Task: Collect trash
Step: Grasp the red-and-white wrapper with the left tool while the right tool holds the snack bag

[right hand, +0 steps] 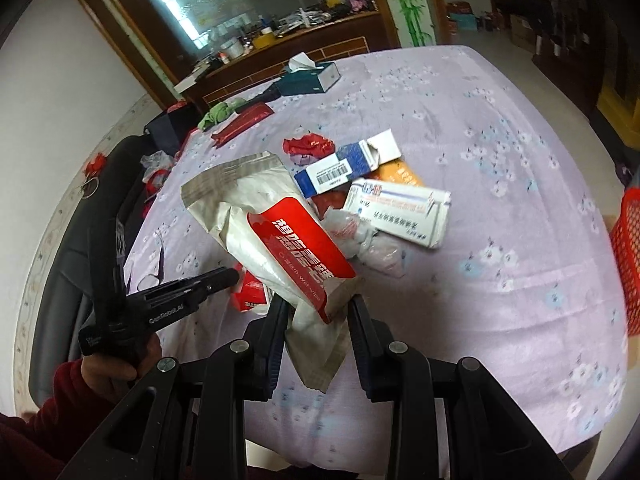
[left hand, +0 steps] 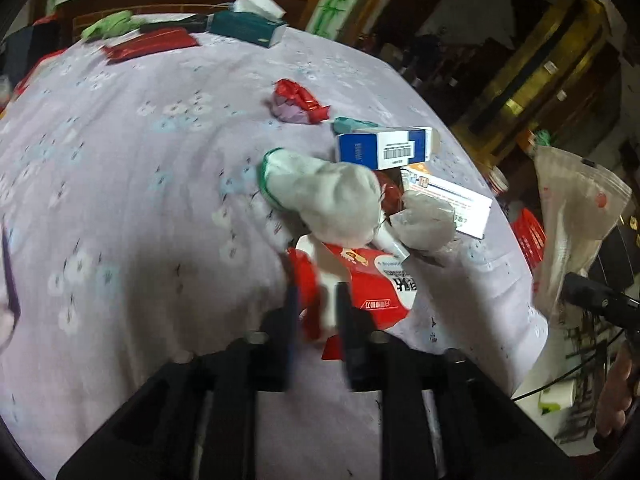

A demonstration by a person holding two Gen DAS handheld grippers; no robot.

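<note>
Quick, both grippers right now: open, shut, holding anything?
Left gripper: shut on the red-and-white pack.
Right gripper: shut on the wet-wipes packet, lifted above the table.

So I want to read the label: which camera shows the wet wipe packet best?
The right wrist view: the wet wipe packet sits large in the right claw, red label and lettering facing the camera. The left wrist view shows only its pale, translucent back at the right edge, with no lettering legible.
</note>
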